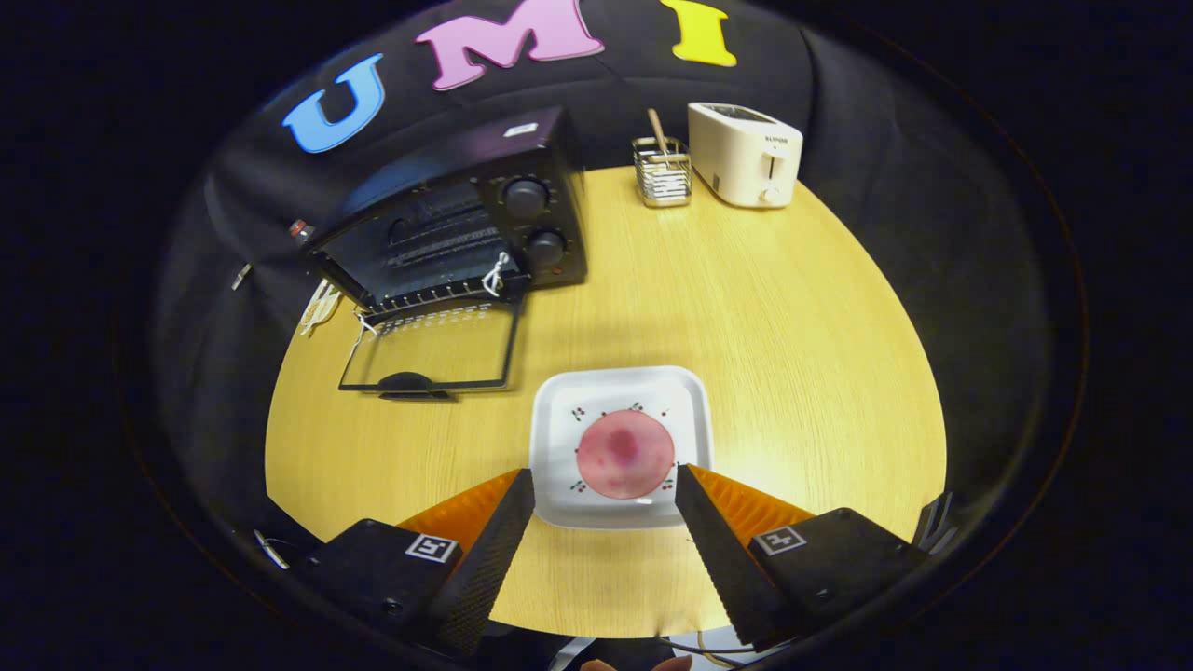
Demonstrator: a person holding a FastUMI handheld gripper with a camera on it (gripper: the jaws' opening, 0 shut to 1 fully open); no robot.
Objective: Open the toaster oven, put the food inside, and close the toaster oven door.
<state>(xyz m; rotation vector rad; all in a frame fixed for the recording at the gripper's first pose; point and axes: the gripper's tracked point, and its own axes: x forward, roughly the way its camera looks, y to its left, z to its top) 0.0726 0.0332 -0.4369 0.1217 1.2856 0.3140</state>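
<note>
A black toaster oven (466, 224) stands at the far left of the round wooden table (792, 354), its glass door (433, 349) folded down flat onto the tabletop. A round pink slice of food (624, 454) lies on a white square plate (559, 410) just ahead of my fingers. My gripper (604, 475) is open, its two black fingertips standing on either side of the plate's near edge, above it. Nothing is held between the fingers.
A cream pop-up toaster (746, 154) and a wire holder (662, 172) with a wooden stick stand at the table's far edge. A small bottle (298, 228) and a pale object (320, 308) sit left of the oven. Bare wood lies right of the plate.
</note>
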